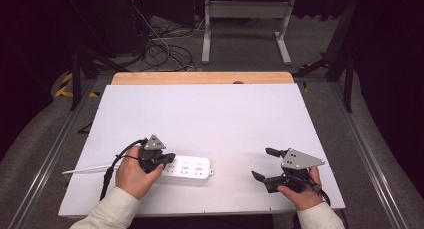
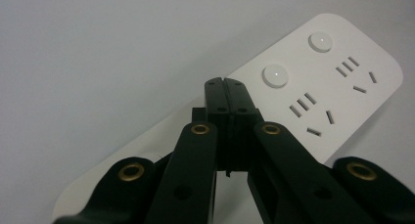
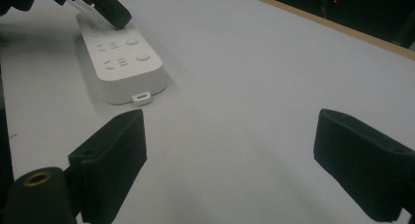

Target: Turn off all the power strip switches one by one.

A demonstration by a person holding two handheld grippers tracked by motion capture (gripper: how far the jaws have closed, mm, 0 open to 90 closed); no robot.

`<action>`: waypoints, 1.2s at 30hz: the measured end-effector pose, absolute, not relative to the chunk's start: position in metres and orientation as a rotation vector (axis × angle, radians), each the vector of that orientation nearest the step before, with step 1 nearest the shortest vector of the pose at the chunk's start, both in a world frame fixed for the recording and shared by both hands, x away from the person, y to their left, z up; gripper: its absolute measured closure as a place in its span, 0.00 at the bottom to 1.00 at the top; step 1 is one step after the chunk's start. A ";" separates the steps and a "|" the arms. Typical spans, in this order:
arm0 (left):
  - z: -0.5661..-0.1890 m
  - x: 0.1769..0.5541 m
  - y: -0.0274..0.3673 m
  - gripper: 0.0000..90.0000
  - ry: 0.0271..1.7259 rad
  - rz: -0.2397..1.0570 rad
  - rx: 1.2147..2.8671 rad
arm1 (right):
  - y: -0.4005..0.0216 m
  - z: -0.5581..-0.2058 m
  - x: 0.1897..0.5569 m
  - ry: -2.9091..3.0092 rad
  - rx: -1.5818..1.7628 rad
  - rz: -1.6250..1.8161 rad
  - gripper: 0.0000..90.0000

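Where the white board covers the table, a white power strip lies flat near its front edge, left of centre, long axis running across. A thin white cable leaves the strip's left end toward the board's left edge; its far end is hard to trace.

Left gripper: held in the left hand, tips down on the strip's left part. Left gripper view: jaws pressed together, no gap, nothing between them. The closed tips sit over the strip's top face, just beside a round white button. Cannot tell whether they touch the surface or hover just above. The strip's near end is hidden behind the gripper body; a third socket group seen from the high view is covered here. Two buttons and two sets of slots are readable.

Right gripper: held in the right hand at the board's right front, well apart from the strip. Jaws spread wide, empty, pointing left toward the strip. Right gripper view: the two black pads frame bare board; the right pad is cut off by the frame edge. Whether the lower jaw rests on the board is unclear.

Same view, upper left: strip seen end-on, small tab at its near end, left gripper's tip on its far part, the rest cropped.

Beyond the board: wooden strip, then dark floor with cables, dim and hard to read.
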State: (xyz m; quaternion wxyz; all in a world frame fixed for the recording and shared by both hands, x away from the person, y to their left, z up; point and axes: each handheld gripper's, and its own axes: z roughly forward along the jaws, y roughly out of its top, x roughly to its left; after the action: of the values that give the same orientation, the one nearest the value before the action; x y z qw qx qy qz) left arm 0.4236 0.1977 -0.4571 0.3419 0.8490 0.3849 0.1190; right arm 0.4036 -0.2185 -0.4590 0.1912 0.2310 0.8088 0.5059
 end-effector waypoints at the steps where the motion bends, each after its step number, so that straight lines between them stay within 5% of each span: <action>1: -0.457 0.424 0.197 1.00 0.995 0.311 2.216 | -0.218 -0.459 0.404 2.273 0.647 1.422 0.14; 36: -0.460 0.423 0.197 1.00 0.999 0.325 2.213 | -0.216 -0.460 0.403 2.281 0.639 1.413 0.14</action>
State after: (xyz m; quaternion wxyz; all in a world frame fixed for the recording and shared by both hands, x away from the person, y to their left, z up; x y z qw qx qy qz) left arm 0.4227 0.1972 -0.4598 0.3392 0.8498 0.3836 0.1248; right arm 0.4025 -0.2158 -0.4597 0.1906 0.2275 0.8118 0.5028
